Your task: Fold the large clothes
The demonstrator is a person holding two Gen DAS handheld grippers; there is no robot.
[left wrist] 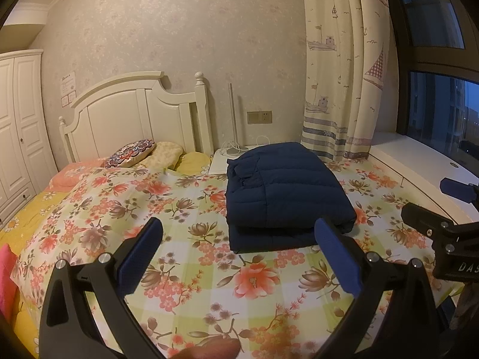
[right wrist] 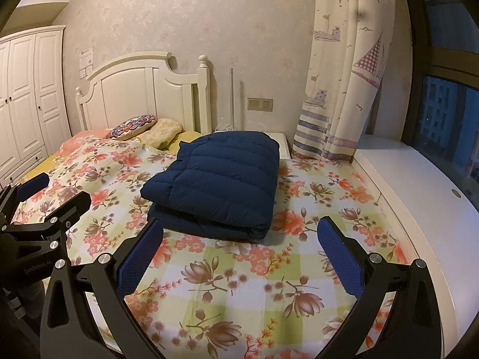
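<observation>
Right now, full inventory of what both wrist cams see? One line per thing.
puffer jacket: 1, navy, folded in a stack on the bedspread, no gripper touching it
bedspread: 1, floral on green-white check, covers the bed
patterned cushion: 1, purple-red, at the head of the bed
yellow pillows: 2, pale yellow, beside the cushion
headboard: 1, cream, against the wall
wardrobe: 1, white, far left
nightstand: 1, white, behind the jacket
wall socket: 1, tan, above the nightstand
curtain: 1, cream with boat print, by the window
window ledge: 1, white, along the bed's right side
left gripper: 1, black with blue pads, open, empty
right gripper: 1, black with blue pads, open, empty
</observation>
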